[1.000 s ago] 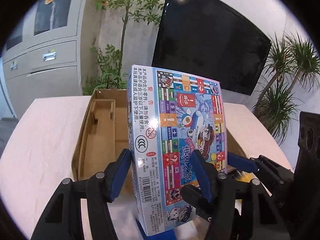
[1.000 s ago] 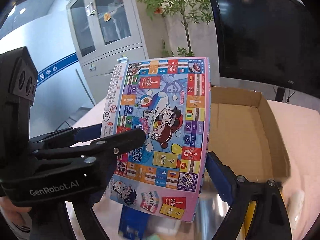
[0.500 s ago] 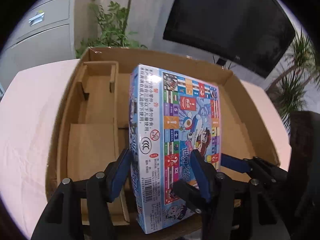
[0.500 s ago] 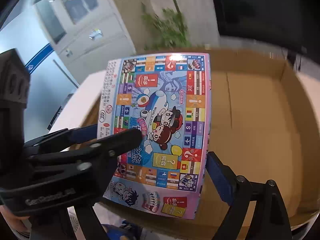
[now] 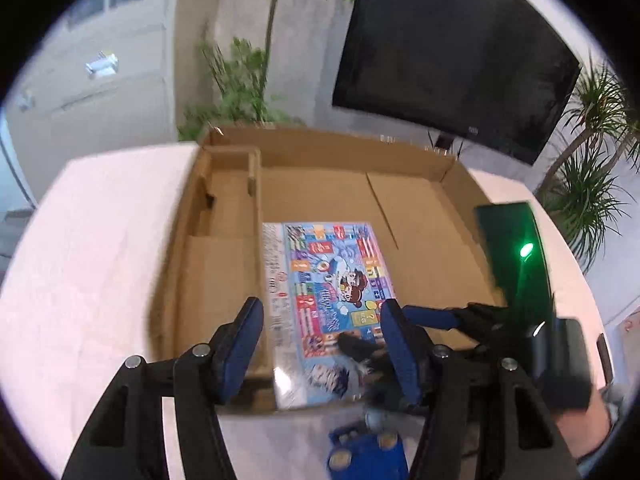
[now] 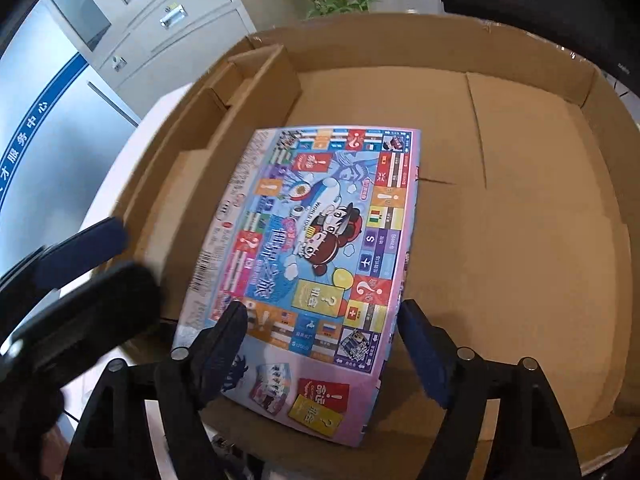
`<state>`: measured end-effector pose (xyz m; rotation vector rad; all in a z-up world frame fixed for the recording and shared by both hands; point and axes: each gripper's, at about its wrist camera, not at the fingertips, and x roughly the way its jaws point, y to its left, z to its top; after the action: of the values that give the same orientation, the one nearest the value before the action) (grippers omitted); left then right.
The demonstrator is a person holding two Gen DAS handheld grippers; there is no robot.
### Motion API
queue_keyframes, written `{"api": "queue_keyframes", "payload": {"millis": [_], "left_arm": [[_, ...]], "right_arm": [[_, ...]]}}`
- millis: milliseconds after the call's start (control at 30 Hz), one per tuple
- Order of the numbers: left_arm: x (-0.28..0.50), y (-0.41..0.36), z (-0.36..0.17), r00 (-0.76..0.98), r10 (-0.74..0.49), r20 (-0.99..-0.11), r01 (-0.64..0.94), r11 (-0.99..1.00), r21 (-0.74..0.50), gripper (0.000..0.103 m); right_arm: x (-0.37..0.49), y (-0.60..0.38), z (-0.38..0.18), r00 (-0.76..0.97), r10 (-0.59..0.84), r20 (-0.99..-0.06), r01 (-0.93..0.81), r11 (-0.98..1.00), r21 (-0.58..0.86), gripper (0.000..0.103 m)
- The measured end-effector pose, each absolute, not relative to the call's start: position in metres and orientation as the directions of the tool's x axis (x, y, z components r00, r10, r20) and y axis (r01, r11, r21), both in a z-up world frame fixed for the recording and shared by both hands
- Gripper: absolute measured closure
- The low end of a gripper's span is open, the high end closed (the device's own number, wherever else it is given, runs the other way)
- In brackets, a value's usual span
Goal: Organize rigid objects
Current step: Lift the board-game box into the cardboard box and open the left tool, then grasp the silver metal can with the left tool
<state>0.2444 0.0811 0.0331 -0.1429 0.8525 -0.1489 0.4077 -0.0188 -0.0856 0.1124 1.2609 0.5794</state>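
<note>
i've got the pale table [image 5: 92, 264] filling the l wrist view from 7 to 11 o'clock, w/ the big shallow cardboard box [image 5: 448, 256] sitting on it; in the r wrist view that box [image 6: 532, 216] takes up nearly everything. a narrow cardboard divider section [image 5: 232, 184] runs along the box's inner side at 10-11 o'clock in the l view, and shows at 10 o'clock [image 6: 256, 80] in the r view. behind the table: black tv screen [image 5: 452, 52] at 1 o'clock, grey cabinet [image 5: 104, 64] at 10-11, potted plants [image 5: 244, 88] at 12 and more fronds at 3.

board game box [image 5: 328, 304] lies flat on the cardboard floor, printed face up, one long side just beside the divider wall, near end at the box's near rim. r view shows it [image 6: 320, 248] centre frame, running from 12 down to 6.

l gripper [image 5: 322, 344]: fingers spread wide, blue pads either side of the game box's near end, can't see either pad touching it; reads as open, holding nothing. r gripper [image 6: 320, 334]: fingers spread too, straddling the game box's near end, the pads close to its edges but contact not clear, so open as far as i can tell. r gripper also shows in the l view at 4 o'clock, blurred, green led lit.

small blue object [image 5: 366, 454] at 6 o'clock in the l view, below the box rim, too blurred to id.
</note>
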Motion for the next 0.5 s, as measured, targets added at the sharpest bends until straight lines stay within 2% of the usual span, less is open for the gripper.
{"api": "queue_keyframes", "payload": {"millis": [67, 100, 133, 167, 233, 300, 367, 500], "left_arm": [[0.225, 0.088, 0.047, 0.693, -0.168, -0.701, 0.061, 0.983, -0.175, 0.041], [0.208, 0.091, 0.058, 0.726, -0.155, -0.67, 0.051, 0.984, -0.172, 0.032], [0.195, 0.094, 0.064, 0.753, -0.138, -0.644, 0.036, 0.985, -0.168, 0.017], [0.187, 0.096, 0.07, 0.782, -0.119, -0.612, 0.02, 0.986, -0.167, 0.013], [0.155, 0.096, 0.08, 0.855, -0.078, -0.512, -0.01, 0.986, -0.166, 0.012], [0.132, 0.086, 0.081, 0.879, -0.044, -0.474, -0.021, 0.991, -0.132, 0.012], [0.115, 0.074, 0.076, 0.871, -0.035, -0.49, -0.018, 0.994, -0.103, 0.012], [0.094, 0.053, 0.062, 0.82, -0.096, -0.564, 0.04, 0.993, -0.111, 0.012]], "right_arm": [[0.379, -0.035, -0.064, 0.227, 0.5, -0.836, -0.376, 0.836, 0.398, 0.021], [0.366, -0.044, -0.047, 0.285, 0.488, -0.825, -0.393, 0.845, 0.363, 0.013], [0.35, -0.055, -0.03, 0.352, 0.467, -0.811, -0.403, 0.858, 0.319, 0.009], [0.335, -0.066, -0.018, 0.403, 0.454, -0.795, -0.407, 0.867, 0.288, 0.003], [0.305, -0.094, -0.003, 0.474, 0.426, -0.771, -0.408, 0.882, 0.237, 0.002], [0.269, -0.128, 0.005, 0.52, 0.405, -0.752, -0.402, 0.893, 0.203, 0.001], [0.235, -0.155, 0.004, 0.542, 0.369, -0.755, -0.381, 0.909, 0.17, 0.001], [0.198, -0.197, -0.014, 0.509, 0.351, -0.786, -0.348, 0.919, 0.186, 0.003]]}}
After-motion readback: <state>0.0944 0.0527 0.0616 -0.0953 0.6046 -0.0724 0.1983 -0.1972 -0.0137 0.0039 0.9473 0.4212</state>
